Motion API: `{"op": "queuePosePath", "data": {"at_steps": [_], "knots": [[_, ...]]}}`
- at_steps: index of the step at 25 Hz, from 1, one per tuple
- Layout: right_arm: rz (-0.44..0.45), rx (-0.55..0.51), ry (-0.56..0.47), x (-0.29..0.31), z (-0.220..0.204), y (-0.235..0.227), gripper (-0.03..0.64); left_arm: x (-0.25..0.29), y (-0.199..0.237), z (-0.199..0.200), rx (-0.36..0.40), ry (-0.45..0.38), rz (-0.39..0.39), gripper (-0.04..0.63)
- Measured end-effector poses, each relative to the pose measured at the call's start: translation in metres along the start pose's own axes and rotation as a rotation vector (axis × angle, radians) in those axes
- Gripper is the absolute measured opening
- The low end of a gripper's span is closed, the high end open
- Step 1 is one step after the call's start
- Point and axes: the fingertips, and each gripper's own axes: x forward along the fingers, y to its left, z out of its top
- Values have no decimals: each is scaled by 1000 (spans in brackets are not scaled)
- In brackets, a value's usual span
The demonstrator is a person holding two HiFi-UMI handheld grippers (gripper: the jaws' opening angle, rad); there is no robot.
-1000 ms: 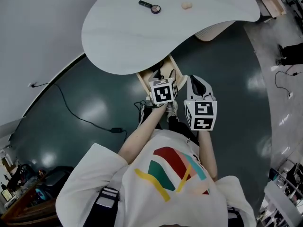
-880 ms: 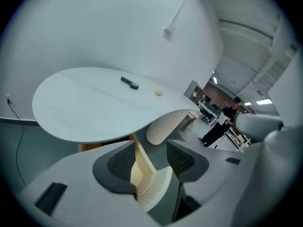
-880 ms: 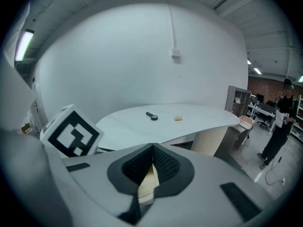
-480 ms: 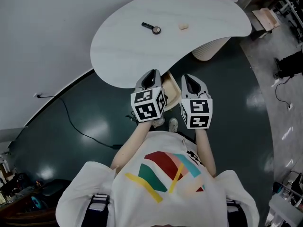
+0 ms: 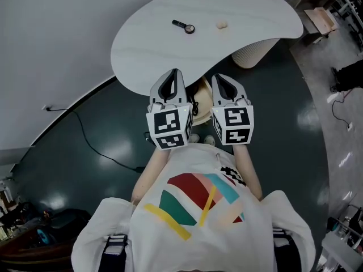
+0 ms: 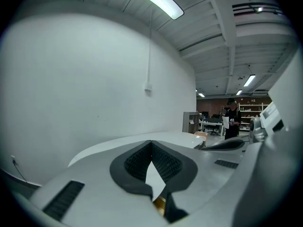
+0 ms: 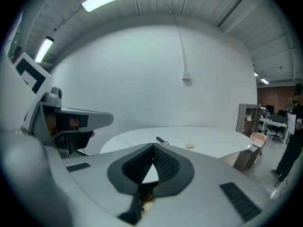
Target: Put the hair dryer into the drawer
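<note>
Both grippers are held side by side in front of the white table (image 5: 170, 44), near its front edge. My left gripper (image 5: 172, 73) (image 6: 151, 143) is shut; its jaws have just been closing and nothing is between them. The pads of my right gripper (image 5: 219, 79) (image 7: 153, 146) also meet, and it holds nothing. A strip of the pale wooden drawer (image 5: 199, 100) shows between and below the two grippers, under the table's edge. I cannot make out the hair dryer in any view.
On the tabletop lie a small black round-headed tool (image 5: 184, 26) (image 7: 162, 140) and a beige lump (image 5: 222, 24) (image 7: 190, 145). A ribbed pedestal (image 5: 252, 52) stands under the table. A black cable (image 5: 91, 143) runs over the dark floor at left. A person stands far off (image 6: 233, 119).
Both grippers have come up from the drawer to the level of the table's edge, the left one by much more. The left gripper now stands beside the right.
</note>
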Motion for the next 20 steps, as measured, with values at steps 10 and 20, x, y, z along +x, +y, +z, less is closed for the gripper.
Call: {"op": "queuePosePath", "data": {"at_steps": [10, 20], "knots": [[14, -15, -14, -2, 3, 6, 11, -9, 20, 9, -13, -29, 58, 15], [24, -25, -10, 0, 3, 8, 11, -9, 18, 14, -22, -64, 32, 15]]}}
